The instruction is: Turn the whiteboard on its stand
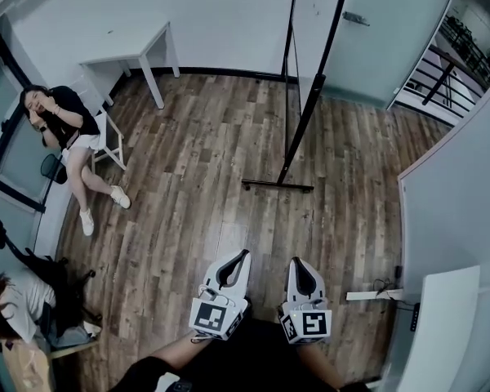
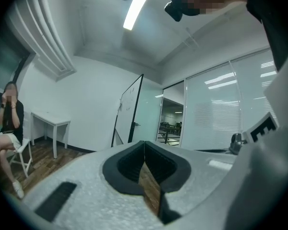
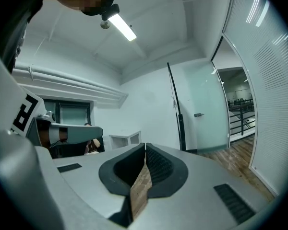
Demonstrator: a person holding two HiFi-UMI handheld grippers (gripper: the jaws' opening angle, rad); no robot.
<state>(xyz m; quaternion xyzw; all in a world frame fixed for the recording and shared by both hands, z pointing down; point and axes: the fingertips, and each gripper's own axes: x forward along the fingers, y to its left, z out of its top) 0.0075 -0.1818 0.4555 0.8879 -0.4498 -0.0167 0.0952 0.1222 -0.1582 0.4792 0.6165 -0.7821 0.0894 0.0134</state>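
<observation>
Left gripper (image 1: 243, 254): jaws together, empty.
Right gripper (image 1: 297, 261): jaws together, empty.
Risk: closed tips could slip off whiteboard (image 1: 291, 64) edge, rolling stand (image 1: 278, 185) away.

The floor (image 1: 188, 186) is laid in brown-grey wood-grain planks with a dull sheen. The whiteboard (image 2: 129, 109) is faced in smooth white, and its stand (image 1: 278, 184) is made of matt black tube. The left hand-held gripper (image 2: 144, 143) and the right hand-held gripper (image 3: 145, 145) are shelled in speckled grey matt plastic and fitted with black ribbed pads (image 3: 159, 164). The far door (image 1: 384, 31) is glazed in frosted glass.
</observation>
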